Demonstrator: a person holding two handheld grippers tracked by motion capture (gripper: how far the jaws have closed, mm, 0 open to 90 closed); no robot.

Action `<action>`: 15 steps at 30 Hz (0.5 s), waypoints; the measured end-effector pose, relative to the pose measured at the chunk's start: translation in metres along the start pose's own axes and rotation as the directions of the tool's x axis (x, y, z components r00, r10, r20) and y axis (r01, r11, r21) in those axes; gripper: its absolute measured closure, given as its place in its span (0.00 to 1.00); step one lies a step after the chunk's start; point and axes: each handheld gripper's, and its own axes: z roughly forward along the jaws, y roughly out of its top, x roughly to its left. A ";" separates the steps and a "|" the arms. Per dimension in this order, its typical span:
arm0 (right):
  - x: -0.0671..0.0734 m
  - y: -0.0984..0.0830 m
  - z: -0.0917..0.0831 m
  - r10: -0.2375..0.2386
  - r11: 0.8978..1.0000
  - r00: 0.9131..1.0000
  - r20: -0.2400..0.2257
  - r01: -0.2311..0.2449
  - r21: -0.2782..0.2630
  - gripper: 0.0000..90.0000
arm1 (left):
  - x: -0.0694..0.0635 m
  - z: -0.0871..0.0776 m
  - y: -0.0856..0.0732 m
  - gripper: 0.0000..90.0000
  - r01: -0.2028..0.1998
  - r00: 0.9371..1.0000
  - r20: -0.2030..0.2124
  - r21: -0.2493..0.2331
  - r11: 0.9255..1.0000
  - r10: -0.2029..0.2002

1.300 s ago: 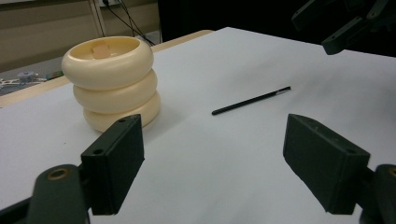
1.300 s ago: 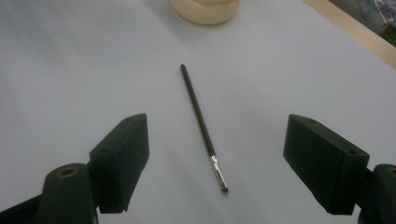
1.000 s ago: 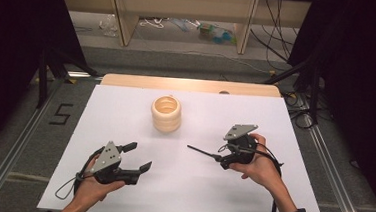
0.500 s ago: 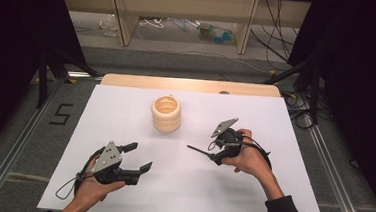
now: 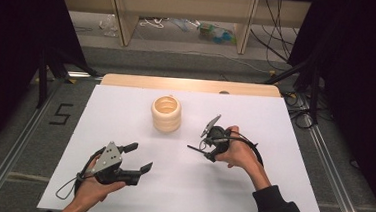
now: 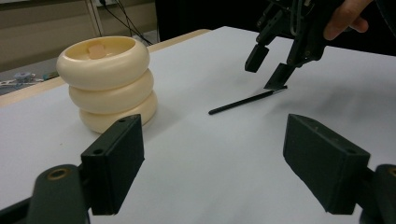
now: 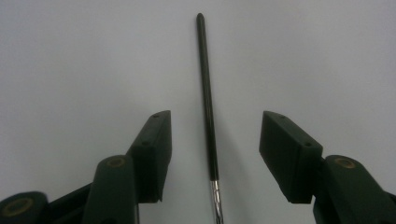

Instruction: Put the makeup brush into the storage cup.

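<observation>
My right gripper (image 7: 214, 154), jaws just closing, straddles a thin stick (image 7: 205, 93) centre frame (light, stiff, rolls easily); grip mid-shaft.

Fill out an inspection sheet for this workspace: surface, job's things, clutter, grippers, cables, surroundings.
Surface: white table top, flat, with a wooden strip along its far edge.
Job's things: thin black stick with a silver end lies flat on the table; cream stack of three rings stands upright farther back.
Clutter: nothing seen on the table.
Grippers: right gripper is lowered over the stick, which lies between its jaws with gaps on both sides; the jaws have just been closing. Left gripper is open, nothing between its jaws, apart from both things.
Cables: one trails from each gripper; more lie on the floor behind.
Surroundings: dark curtains at both sides, wooden frame and litter beyond, a "5" marked on the floor.
</observation>
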 end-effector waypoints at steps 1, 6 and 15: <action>-0.001 0.001 0.001 -0.001 1.000 1.000 -0.006 0.001 0.006 0.53 | 0.000 0.000 0.000 0.23 0.000 1.000 0.000 0.000 1.000 0.000; -0.002 0.003 0.004 -0.001 0.999 1.000 -0.022 0.002 0.044 0.55 | 0.000 0.000 0.000 0.23 -0.002 1.000 0.000 -0.001 1.000 0.002; -0.006 0.002 0.010 0.004 0.998 0.999 -0.038 -0.001 0.068 0.60 | 0.000 0.000 0.000 0.23 0.000 1.000 0.003 -0.004 1.000 0.000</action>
